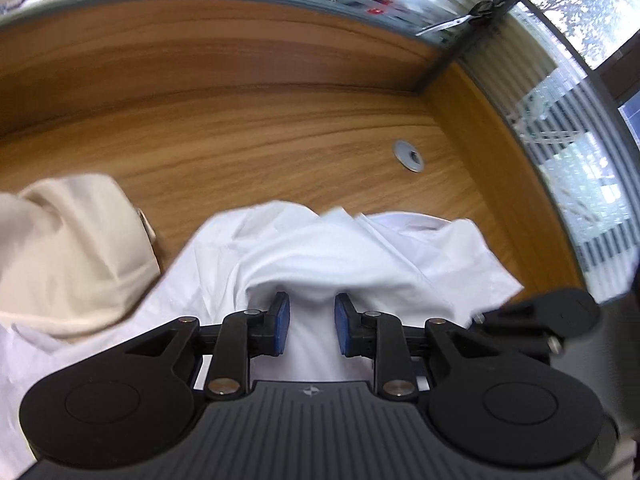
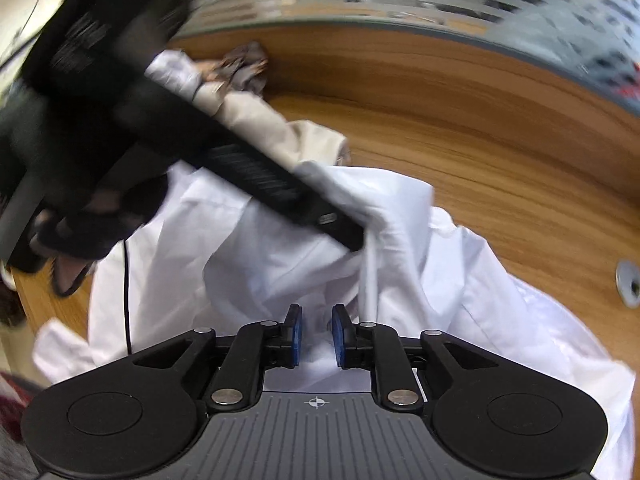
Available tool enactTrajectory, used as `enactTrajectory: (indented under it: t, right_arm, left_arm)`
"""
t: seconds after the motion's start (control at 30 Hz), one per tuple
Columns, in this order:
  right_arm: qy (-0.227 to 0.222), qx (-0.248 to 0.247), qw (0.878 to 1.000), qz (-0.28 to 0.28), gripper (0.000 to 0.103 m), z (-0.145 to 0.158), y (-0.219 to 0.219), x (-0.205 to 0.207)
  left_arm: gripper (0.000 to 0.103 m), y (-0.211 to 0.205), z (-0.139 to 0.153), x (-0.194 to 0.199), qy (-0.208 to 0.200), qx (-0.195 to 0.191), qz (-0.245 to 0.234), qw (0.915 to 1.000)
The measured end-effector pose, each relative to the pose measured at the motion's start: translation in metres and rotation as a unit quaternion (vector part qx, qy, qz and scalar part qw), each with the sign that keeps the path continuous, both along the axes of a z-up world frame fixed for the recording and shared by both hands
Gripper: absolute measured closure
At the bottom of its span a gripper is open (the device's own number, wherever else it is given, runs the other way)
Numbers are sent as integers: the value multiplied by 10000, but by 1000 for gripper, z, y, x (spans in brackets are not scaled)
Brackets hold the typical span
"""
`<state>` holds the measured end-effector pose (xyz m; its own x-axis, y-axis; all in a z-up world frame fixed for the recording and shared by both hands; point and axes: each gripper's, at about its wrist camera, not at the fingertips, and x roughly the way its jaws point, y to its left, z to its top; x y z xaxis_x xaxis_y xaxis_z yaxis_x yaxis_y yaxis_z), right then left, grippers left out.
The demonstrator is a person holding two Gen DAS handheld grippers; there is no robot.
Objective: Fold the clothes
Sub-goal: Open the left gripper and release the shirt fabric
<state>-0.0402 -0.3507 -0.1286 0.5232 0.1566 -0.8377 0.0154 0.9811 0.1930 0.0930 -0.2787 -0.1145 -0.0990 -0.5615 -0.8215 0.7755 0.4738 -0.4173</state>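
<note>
Left gripper (image 1: 311, 322) spread over the white shirt (image 1: 320, 248), pinching nothing; right gripper (image 2: 317, 334) narrowly parted; beige garment (image 1: 72, 248) at nine o'clock.

White shirt (image 1: 320, 248) at centre; cream garment (image 1: 68, 248) at nine o'clock; table (image 1: 240, 128) in brown wood grain with darker streaks; silver grommet (image 1: 409, 155) at two o'clock. Both the left gripper (image 1: 311, 322) and the right gripper (image 2: 316, 334) are black with blue pads (image 1: 282, 320). Striped frosted glass partition (image 1: 560, 120), grey and white, at three o'clock.
</note>
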Motion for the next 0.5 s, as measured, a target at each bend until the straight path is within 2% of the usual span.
enactTrajectory:
  t: [0.1,0.23,0.4,0.47,0.5]
  right_arm:
    - [7,258,9991,-325,84,3,-13,-1]
    - [77,729,9941,-796,85,-1,-32,1]
    - [257,1719,9736,-1479,85,-19,-53,4]
    - [366,1744,9715,-1562,86,-25,-53,8]
    - [419,1683,9721,-1582,90,-28,-51,11]
  left_arm:
    - [70,9,2,-7,-63,116,-99,9999]
    - [70,18,-4,-20,-367,405,-268,9981]
    - [70,29,-9,-29,-384,421,-261,9980]
    - [70,32,-12,-30,-330,400,-204,9984]
    - [70,34,-13,-30,-301,376,-168,9987]
